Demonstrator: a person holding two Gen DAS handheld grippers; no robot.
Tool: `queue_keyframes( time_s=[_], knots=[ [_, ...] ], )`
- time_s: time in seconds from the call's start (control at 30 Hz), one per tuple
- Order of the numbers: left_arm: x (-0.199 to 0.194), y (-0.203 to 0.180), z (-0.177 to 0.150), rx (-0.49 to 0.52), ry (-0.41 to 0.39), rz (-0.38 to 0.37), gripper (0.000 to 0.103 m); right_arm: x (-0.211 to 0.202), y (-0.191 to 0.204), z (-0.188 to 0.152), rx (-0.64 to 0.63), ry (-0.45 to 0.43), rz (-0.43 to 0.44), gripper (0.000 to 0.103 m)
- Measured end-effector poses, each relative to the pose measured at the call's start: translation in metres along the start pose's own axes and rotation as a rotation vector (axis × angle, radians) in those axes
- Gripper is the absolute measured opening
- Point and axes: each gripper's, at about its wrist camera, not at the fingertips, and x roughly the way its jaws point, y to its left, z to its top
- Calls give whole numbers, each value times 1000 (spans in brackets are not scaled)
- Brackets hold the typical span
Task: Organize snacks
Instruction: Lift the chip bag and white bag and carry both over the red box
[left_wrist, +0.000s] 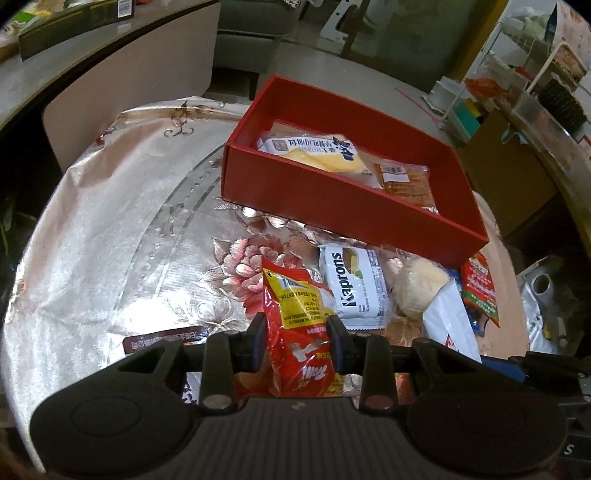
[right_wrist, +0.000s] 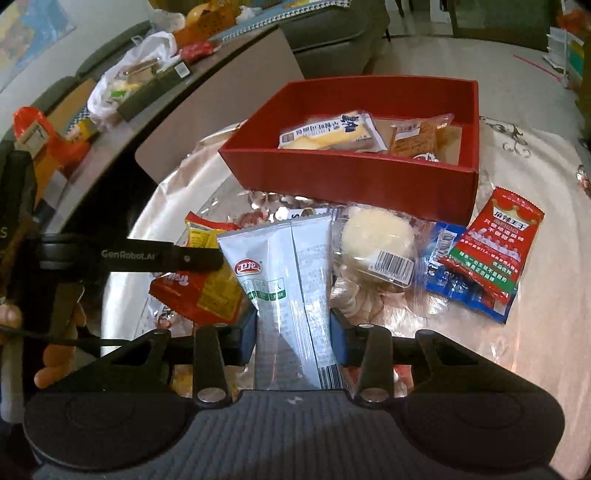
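Above the table, both tongs tilt downward, left tongs (left_wrist: 297, 341) gripping red packet (left_wrist: 299, 325), right tongs (right_wrist: 293, 334) gripping pale packet (right_wrist: 284, 280).

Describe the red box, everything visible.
The red box is a shallow open-topped tray that looks like matte cardboard, red inside and out, with straight walls and no lid in view. It sits flat on the shiny floral tablecloth, beyond the loose snacks. Inside lie a white and yellow bread packet and an orange packet; the floor beside them looks bare. Neither gripper touches it.
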Motion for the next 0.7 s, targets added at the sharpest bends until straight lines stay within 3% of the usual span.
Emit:
queue_keyframes(
  time_s=[0.27, 0.7],
  knots=[
    [-10, -3, 3, -13, -32, -29, 28, -6, -2, 9, 15, -32, 7, 48],
    [-28, -18, 16, 32, -130, -17, 28, -16, -4, 27, 35, -97, 13, 48]
  ],
)
